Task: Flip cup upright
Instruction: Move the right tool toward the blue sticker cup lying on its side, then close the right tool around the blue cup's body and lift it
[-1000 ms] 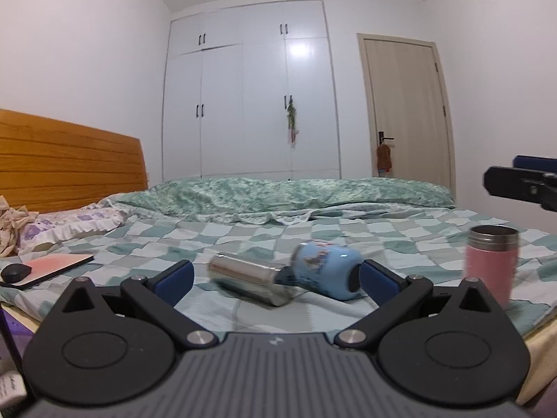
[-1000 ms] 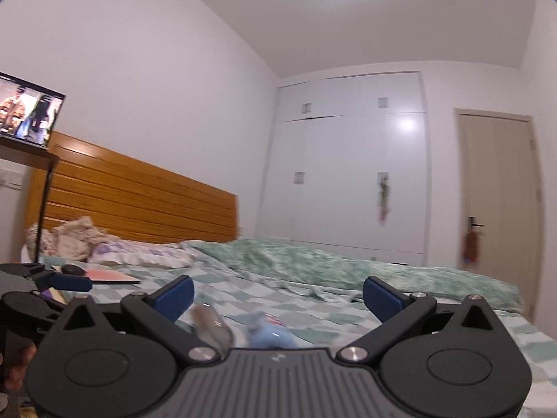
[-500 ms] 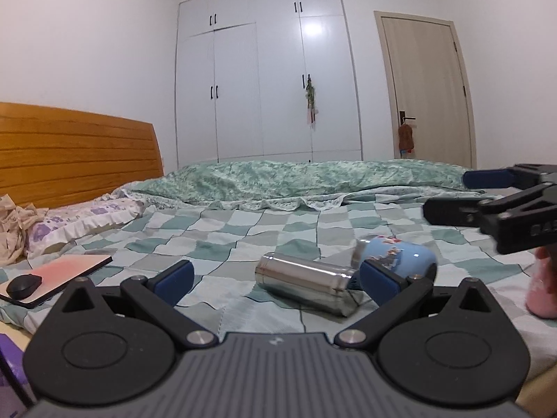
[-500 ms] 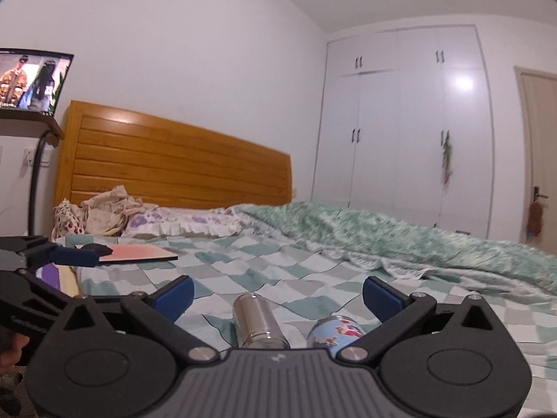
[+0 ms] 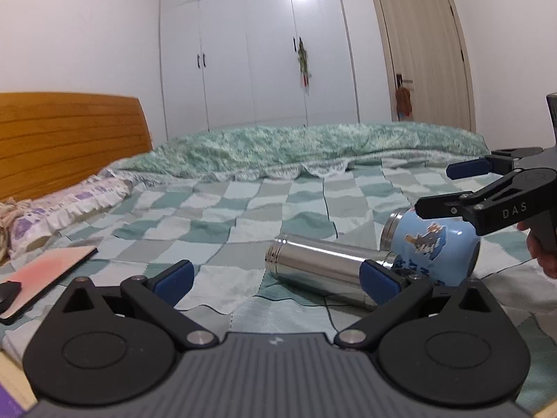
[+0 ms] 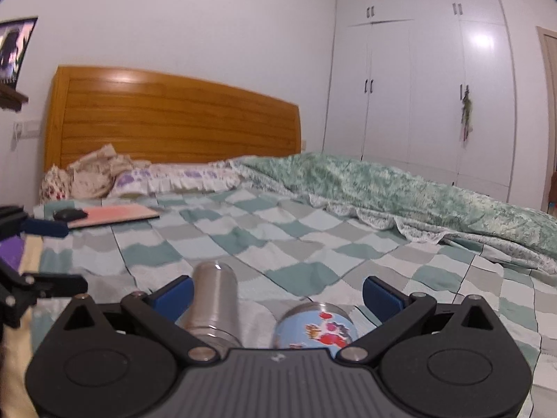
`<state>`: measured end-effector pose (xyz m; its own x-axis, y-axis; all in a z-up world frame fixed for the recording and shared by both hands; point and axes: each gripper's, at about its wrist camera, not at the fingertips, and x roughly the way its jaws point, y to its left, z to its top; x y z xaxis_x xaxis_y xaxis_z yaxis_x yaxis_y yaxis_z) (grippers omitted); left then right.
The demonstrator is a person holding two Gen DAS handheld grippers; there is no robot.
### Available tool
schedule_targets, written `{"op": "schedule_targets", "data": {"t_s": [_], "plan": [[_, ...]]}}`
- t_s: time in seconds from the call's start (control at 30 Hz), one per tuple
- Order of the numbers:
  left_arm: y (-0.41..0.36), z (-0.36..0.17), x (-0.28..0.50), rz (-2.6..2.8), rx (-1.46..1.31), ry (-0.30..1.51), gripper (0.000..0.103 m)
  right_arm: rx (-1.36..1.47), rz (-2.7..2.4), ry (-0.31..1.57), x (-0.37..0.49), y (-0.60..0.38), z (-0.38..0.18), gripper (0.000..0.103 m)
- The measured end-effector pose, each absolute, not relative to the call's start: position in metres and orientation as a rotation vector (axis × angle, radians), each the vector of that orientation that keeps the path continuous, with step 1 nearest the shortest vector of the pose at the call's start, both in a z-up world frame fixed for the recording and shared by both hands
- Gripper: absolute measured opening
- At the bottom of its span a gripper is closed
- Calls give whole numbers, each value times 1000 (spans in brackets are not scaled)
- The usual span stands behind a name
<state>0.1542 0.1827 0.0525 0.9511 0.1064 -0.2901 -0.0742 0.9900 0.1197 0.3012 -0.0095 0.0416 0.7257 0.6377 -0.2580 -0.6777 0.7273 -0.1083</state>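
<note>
A light blue cup (image 5: 431,247) with a cartoon print lies on its side on the checked bedspread, against a steel flask (image 5: 320,268) that also lies flat. My left gripper (image 5: 275,280) is open and empty, low in front of the flask. My right gripper (image 6: 276,292) is open just above the two; the blue cup (image 6: 316,327) and the flask (image 6: 214,299) lie between its jaws in its own view. In the left wrist view the right gripper (image 5: 452,188) hovers over the blue cup.
A pink pad (image 5: 48,264) with a black mouse (image 5: 7,294) lies at the bed's left edge. A rumpled green quilt (image 5: 313,149) runs across the far side. Pillows (image 6: 167,179) lie by the wooden headboard (image 6: 174,118).
Both grippers have moved closer to the lying cups. The right gripper has tipped down and come over the blue cup. The pink tumbler seen earlier at the right has left the view.
</note>
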Motion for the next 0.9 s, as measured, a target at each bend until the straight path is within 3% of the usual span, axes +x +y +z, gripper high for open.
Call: {"op": "schedule_targets", "data": {"t_s": [0.2,0.6,0.9], "plan": [[191,48,191,62,129,371,103,-306,743,263,339,-17,31,103],[190,37,223,-17,209,452,103,-198,770,715,391,-7,18,103],[185,29,232,-86,212,468,103,-205,680,894,399,8,17,101]]}}
